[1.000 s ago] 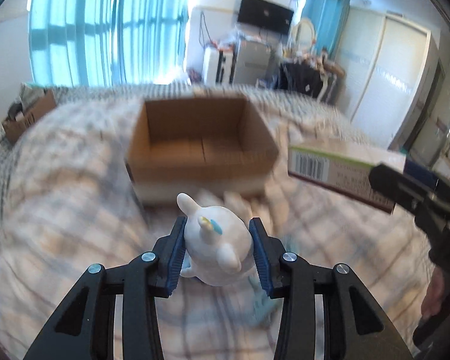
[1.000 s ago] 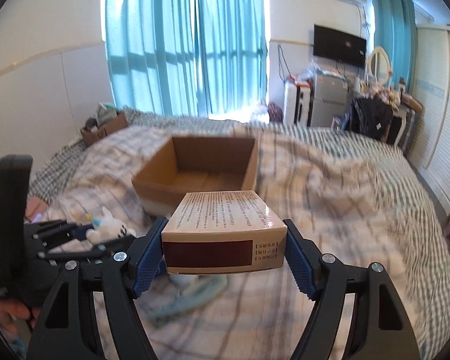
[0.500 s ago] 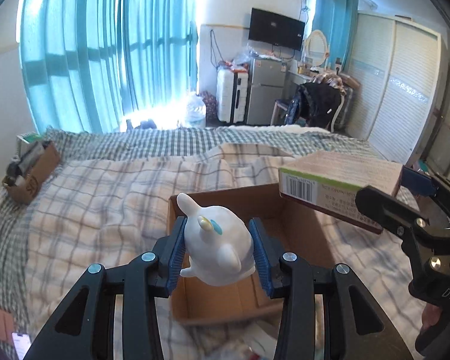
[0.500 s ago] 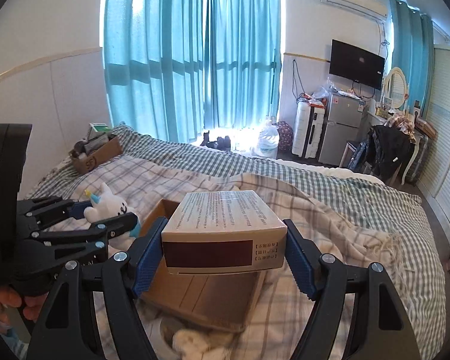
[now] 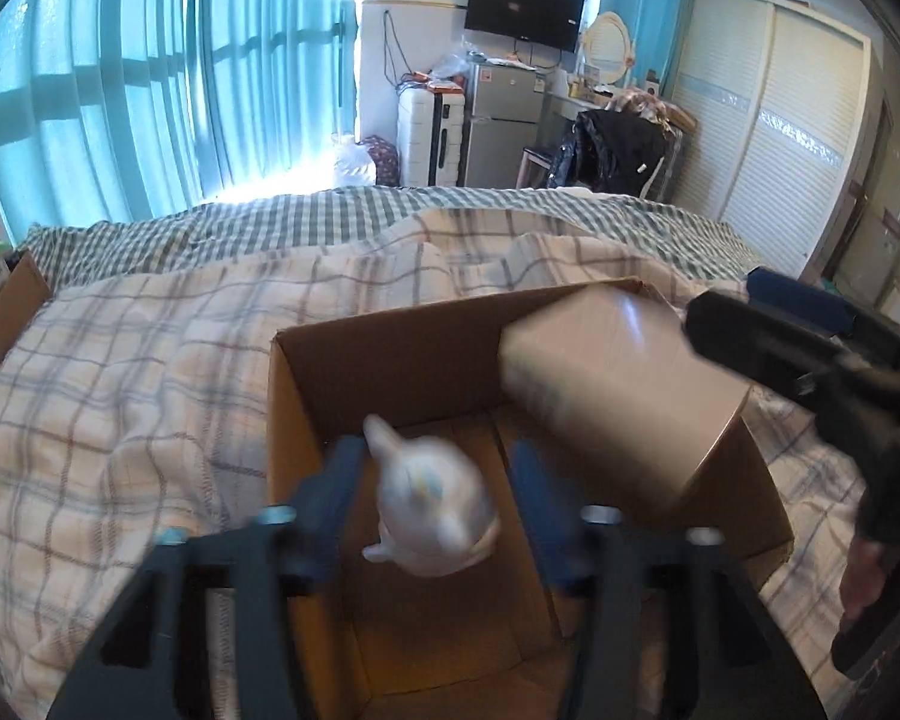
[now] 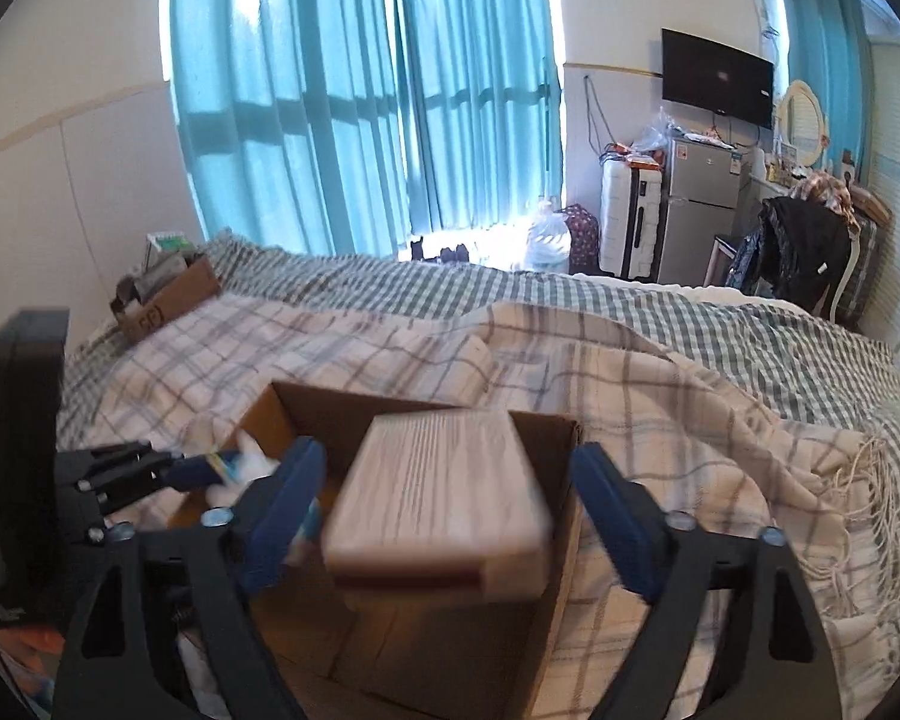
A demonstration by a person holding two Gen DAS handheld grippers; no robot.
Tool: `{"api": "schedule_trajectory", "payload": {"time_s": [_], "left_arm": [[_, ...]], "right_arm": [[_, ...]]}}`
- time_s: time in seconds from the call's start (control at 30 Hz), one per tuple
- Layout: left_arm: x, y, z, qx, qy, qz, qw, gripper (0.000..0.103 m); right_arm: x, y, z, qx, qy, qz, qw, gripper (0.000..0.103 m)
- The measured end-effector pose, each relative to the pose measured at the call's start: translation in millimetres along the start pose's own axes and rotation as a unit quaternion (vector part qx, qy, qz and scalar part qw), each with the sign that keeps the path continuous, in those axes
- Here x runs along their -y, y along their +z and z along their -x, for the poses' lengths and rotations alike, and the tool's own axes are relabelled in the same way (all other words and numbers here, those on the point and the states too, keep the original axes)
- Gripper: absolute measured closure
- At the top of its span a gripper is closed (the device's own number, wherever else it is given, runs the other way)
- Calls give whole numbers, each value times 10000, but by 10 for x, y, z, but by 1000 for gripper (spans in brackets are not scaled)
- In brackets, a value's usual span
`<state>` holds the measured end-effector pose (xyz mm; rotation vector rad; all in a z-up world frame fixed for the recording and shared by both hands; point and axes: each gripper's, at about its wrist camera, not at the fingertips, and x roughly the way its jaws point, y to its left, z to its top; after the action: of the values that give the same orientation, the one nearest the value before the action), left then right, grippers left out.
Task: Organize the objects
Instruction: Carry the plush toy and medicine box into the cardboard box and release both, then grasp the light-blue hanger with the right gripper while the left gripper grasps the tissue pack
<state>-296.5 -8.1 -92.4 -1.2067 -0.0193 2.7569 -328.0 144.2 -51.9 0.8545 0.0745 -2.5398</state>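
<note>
An open brown cardboard box (image 5: 342,360) lies on the plaid blanket, also in the right wrist view (image 6: 426,408). My left gripper (image 5: 435,480) is open over the box; the white unicorn toy (image 5: 432,510) is blurred between its spread fingers, apart from both pads. My right gripper (image 6: 444,498) is open too; the tan rectangular carton (image 6: 444,492) is blurred between its fingers, clear of them, over the box. The carton also shows tilted at the box's right side in the left wrist view (image 5: 618,396).
The bed's plaid blanket (image 5: 120,390) surrounds the box. A second small cardboard box (image 6: 168,300) with items sits at the bed's far left. A suitcase, fridge and chair with clothes stand beyond the bed.
Both grippers moved over the box and opened. The unicorn toy and the carton have come free of the pads and are dropping, blurred, into the box.
</note>
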Motion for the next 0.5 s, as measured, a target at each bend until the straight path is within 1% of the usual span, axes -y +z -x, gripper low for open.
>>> {"api": "schedule_trajectory", "payload": {"time_s": [0.03,0.07,0.13,0.17,0.23,0.27,0.3,0.37,0.43,0.5], "left_arm": [[23,-3,61,51,74,-2,10000,20],[36,-14,158,152,138,29,9998,16],[50,-8,294,172,110,55,9998,14],[59,-13,400,160,108,92,9998,11],[82,-49,590,182,180,146,9996,8],[99,-76,732,238,229,156,9993,7],[114,-115,859,289,273,160,9991,7],[103,-183,1037,317,338,189,9987,3],[105,-303,1259,361,368,287,9983,2],[106,-415,1401,420,380,344,9978,2]], "right_arm": [[18,-2,50,35,26,-56,10000,12],[11,8,128,87,22,-103,9999,12],[7,13,297,108,-101,-121,9998,12],[-8,8,424,82,-238,-96,9996,12],[-18,5,602,29,-392,-60,9992,12],[-33,-11,759,4,-473,-39,9989,12],[-45,-22,872,6,-508,-26,9987,12],[-62,-81,1166,64,-544,-41,9985,12],[-99,-172,1455,153,-587,-82,9981,12],[-131,-269,1634,127,-633,-75,9979,12]]}}
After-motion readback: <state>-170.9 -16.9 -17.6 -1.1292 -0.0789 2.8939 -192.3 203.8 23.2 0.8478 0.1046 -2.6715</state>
